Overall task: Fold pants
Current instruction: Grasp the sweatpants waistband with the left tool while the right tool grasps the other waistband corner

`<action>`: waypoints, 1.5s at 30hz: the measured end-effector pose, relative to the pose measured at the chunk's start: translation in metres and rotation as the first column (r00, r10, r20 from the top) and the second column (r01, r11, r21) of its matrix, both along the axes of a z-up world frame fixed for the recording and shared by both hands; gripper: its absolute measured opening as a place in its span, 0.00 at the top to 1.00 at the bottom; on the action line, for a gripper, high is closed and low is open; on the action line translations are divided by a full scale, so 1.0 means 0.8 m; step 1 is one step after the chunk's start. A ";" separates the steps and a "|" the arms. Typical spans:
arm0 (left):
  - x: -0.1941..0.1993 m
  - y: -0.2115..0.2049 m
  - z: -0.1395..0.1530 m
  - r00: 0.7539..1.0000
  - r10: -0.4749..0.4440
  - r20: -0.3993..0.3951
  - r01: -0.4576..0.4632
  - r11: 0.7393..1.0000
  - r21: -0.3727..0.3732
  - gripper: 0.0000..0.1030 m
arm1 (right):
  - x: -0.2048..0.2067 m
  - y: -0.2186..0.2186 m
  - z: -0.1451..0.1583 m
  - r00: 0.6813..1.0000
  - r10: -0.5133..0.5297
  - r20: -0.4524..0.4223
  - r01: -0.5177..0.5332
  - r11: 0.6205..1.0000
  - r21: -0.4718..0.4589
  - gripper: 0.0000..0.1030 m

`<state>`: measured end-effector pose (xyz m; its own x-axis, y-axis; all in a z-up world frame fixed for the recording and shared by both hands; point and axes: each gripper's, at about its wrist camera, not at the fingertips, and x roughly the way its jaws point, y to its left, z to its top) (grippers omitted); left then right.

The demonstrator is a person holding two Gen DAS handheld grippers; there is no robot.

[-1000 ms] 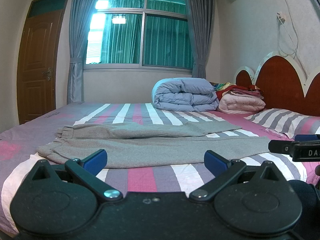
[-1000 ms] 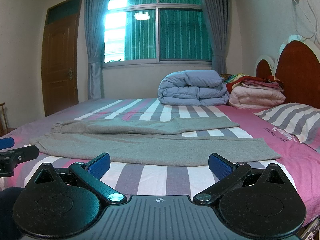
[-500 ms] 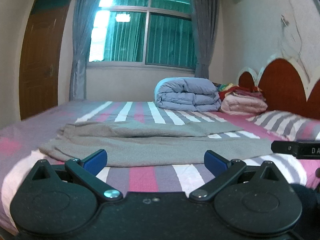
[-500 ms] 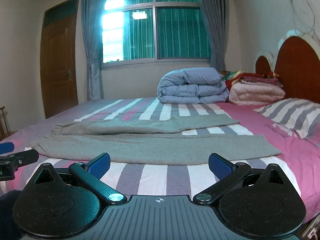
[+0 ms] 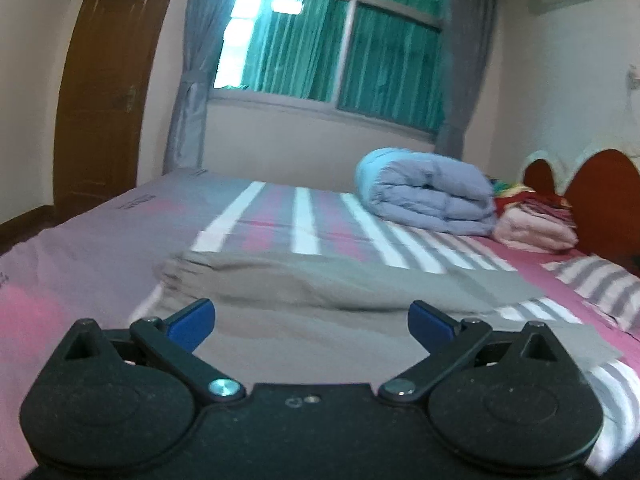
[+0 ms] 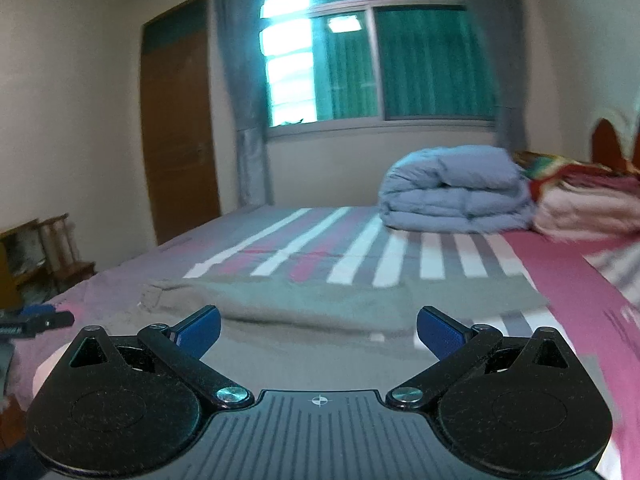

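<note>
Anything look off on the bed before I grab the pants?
Nothing stands out. The pants lie flat on the bed, legs apart, unfolded. Both the left gripper and right gripper are open above them.

One pants [image 5: 320, 300], one bed [image 5: 80, 248], one duvet [image 5: 432, 192], one window [image 5: 340, 52], two claws: left claw [image 5: 312, 326], right claw [image 6: 318, 330].

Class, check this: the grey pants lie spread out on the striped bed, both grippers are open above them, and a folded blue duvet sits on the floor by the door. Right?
Not quite. The duvet sits on the bed, as the right wrist view shows. The rest holds: pants spread out, left gripper and right gripper open.
</note>
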<state>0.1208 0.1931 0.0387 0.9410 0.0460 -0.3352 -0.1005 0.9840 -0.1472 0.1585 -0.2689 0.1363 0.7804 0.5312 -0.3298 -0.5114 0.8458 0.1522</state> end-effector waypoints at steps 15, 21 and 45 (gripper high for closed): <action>0.317 0.217 -0.069 0.957 0.004 -0.290 0.023 0.996 0.089 0.19 | 0.340 0.211 -0.117 0.987 0.087 -0.135 -0.107 0.982 -0.153 0.00; 0.389 0.241 -0.107 0.910 -0.085 -0.406 0.149 0.980 0.130 0.27 | 0.449 0.287 -0.176 0.961 0.218 -0.173 -0.251 0.945 -0.207 0.11; 0.364 0.237 -0.037 0.941 -0.274 -0.201 0.316 0.921 0.226 0.88 | 0.473 0.313 -0.164 0.925 0.342 -0.166 -0.380 0.862 -0.336 0.93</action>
<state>0.4118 0.3827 0.0091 0.8582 -0.1226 -0.4984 0.1984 0.9748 0.1019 0.5366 -0.0182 0.0048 0.5108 0.6018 -0.6140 -0.7897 0.6107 -0.0584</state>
